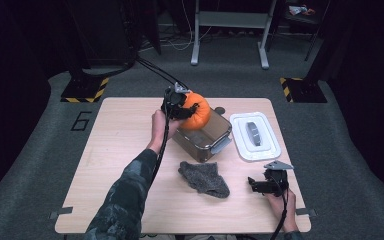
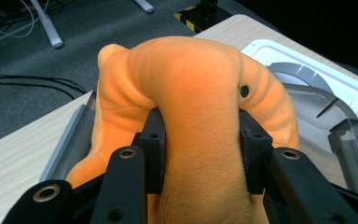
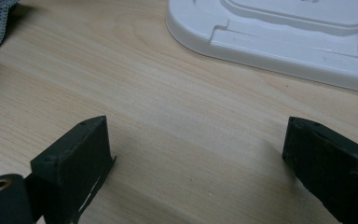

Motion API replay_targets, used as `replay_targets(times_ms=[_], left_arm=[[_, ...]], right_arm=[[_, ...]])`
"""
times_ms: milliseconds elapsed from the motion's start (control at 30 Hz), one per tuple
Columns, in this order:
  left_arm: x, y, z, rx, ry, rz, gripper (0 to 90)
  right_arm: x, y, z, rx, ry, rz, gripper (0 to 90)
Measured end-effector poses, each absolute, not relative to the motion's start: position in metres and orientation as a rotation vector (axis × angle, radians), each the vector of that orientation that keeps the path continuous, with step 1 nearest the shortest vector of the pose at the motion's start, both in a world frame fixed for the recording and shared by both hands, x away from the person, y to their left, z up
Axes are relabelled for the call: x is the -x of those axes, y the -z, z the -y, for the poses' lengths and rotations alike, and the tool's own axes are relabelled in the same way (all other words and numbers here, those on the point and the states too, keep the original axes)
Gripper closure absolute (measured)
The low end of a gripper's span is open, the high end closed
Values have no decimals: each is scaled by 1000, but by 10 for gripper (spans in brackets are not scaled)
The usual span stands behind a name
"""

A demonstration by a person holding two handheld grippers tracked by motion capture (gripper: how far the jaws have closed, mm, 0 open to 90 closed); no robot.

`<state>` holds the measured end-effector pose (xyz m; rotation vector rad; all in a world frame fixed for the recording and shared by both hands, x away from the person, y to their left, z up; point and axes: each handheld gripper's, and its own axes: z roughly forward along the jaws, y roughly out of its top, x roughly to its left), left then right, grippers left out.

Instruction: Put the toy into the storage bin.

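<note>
Pinching orange plush pumpkin [image 1: 198, 113] over container rim [image 1: 215, 141] — left gripper [image 1: 182, 107]; right gripper [image 1: 260, 185] fingers spread.

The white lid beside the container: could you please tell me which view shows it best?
The high view: the whole white lid lies flat right of the container. The right gripper view shows its near edge; the left gripper view shows one corner behind the orange plush toy.

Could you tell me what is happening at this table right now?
A person is working with a gripper in each hand. The left gripper is clamped on a soft orange pumpkin toy, holding it over an open clear box. The box's white lid lies beside it on the table, and a grey cloth lies nearer the person. The right gripper rests open, holding nothing, near the lid.
</note>
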<state>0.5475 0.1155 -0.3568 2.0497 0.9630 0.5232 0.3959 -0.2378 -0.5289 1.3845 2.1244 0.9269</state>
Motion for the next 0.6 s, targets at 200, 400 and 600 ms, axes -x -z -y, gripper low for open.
replay_targets(times_ms=[200, 400, 600], left_arm=[[-551, 365, -115, -2052, -514, -980, 603], [-555, 373, -115, -2074, -521, -993, 599], [-559, 379, -115, -2100, -526, -1009, 587]], right_arm=[[-396, 529, 238, -1382, -927, -2126, 68], [-396, 529, 238, -1383, -927, -2129, 68], [-396, 529, 238, -1379, -925, -2132, 68]])
